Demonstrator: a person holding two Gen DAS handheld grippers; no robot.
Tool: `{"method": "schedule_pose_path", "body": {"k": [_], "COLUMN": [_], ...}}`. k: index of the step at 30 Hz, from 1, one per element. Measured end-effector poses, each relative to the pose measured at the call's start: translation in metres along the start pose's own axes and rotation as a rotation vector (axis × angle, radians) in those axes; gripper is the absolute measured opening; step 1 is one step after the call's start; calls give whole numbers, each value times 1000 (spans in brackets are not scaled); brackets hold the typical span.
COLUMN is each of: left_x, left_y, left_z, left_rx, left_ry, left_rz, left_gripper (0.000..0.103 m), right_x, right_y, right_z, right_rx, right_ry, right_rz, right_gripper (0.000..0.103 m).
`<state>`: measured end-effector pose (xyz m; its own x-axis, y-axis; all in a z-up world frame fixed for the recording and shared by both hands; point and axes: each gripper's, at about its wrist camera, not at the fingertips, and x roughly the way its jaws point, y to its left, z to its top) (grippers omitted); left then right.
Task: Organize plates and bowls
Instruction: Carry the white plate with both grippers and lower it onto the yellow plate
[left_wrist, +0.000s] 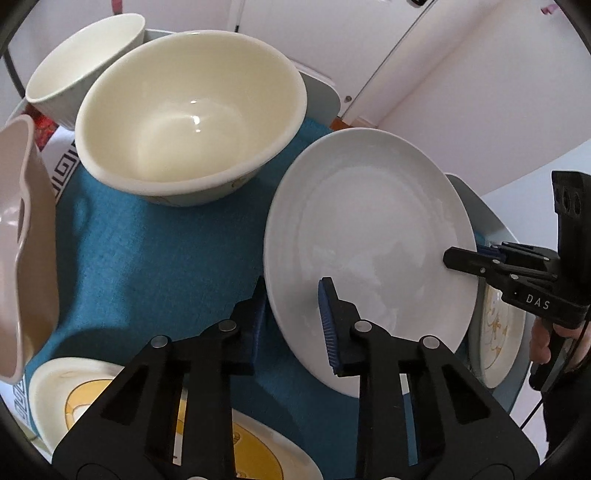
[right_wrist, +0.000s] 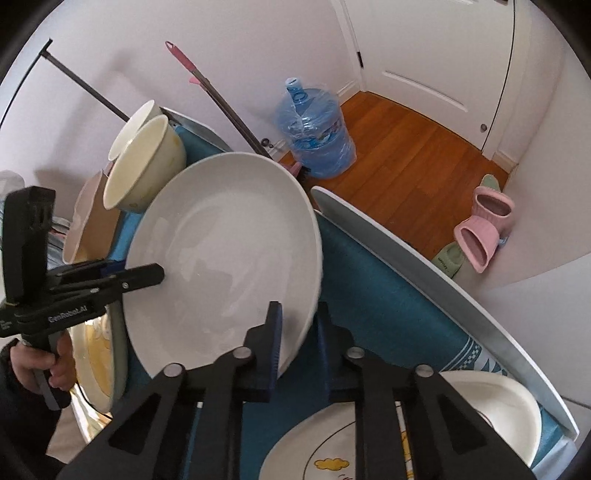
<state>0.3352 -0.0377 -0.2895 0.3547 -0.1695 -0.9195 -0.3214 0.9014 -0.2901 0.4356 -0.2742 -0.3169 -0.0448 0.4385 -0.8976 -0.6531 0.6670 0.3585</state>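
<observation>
While both of my grippers are clamped on the same white plate (left_wrist: 369, 236), the thing that matters is how that plate sits between them. My left gripper (left_wrist: 291, 325) has closed down on the plate's near left rim, one blue pad on the upper face and the other finger tucked under the edge. My right gripper (right_wrist: 295, 343) is pinched on the opposite rim in the same way, one pad on top, one beneath; from the left wrist view I see it reaching in from the right. So the plate spans the gap from one hand to the other, and neither hand is nearer: each has its own edge.

The plate is tilted, its far rim raised above the blue cloth (left_wrist: 147, 258), and I judge it is carried by my two grips rather than resting flat. Whatever comes next, both hands must travel together, or the rim will twist out of one pinch.

Beyond the plate, to the far left, stands a large cream bowl (left_wrist: 192, 110) with a smaller white bowl (left_wrist: 85, 62) behind it, touching or nearly so. A pink bowl (left_wrist: 22, 240) sits at the left edge. Near me lie patterned plates (left_wrist: 258, 450), and another patterned plate (left_wrist: 498, 339) rests under the white plate's right side, a likely place to stack.
</observation>
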Motion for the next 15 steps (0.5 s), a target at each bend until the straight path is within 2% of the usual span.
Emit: {"method": "schedule_pose_path", "body": {"k": [6, 15], "left_x": [-2, -26], "left_y": [-12, -27], "left_z": [-3, -14], "left_rx": [43, 84], "left_ry": [-18, -78], "left_rz": [46, 69], "left_gripper": [23, 23], "right_x": [2, -15], "right_y": [-3, 8], "right_z": [1, -10], "right_rx": [-5, -18], "right_ry": [0, -78], "right_rz": [18, -8], "right_gripper": [14, 14]}}
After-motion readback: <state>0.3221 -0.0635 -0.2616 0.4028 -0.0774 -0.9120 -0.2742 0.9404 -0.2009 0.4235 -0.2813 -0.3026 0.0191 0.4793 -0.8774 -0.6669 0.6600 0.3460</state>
